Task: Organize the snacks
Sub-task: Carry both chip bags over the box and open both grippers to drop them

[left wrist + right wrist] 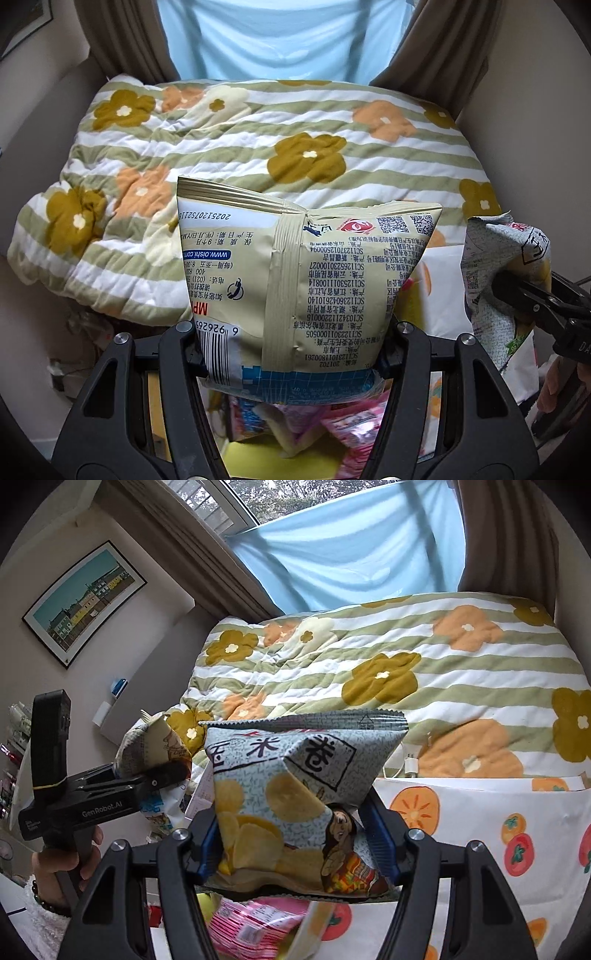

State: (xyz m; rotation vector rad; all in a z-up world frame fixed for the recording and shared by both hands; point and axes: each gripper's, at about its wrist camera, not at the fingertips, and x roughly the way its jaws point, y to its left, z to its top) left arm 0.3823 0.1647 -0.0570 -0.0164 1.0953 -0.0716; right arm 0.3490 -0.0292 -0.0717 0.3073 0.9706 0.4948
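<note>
**Two snack bags held above the flowered quilt**

Left wrist view:
- Clamping, in the left gripper: a beige foil snack bag printed with dense text, barcode and codes, back seam facing the camera, lower part pinched between the jaws, top edge standing tilted over the bed.
- Lying behind it: a quilted bedcover in green and white stripes with mustard and orange flowers, rumpled at the left edge.
- Hanging beyond the bed: a pale blue cloth between brown curtains.
- Showing at the right edge: the right gripper, jaws closed on a grey-green patterned snack bag, crumpled where pinched.
- Showing below the jaws: pink foil snack packets, blurred, container not identifiable.

Right wrist view:
- Gripping, in the right gripper: the grey-green patterned snack bag with large characters and pictured yellow chips, jaws pressing both sides of its lower half, bag dented at the middle.
- Appearing at left: the left gripper, held in a hand with a bead bracelet, jaws closed on the beige bag.
- Spreading behind: the striped flowered quilt; in front of it a white sheet with orange persimmon prints.
- Lying under the jaws: the pink packets.
- Hanging on the left wall: a framed picture of coloured houses.
</note>
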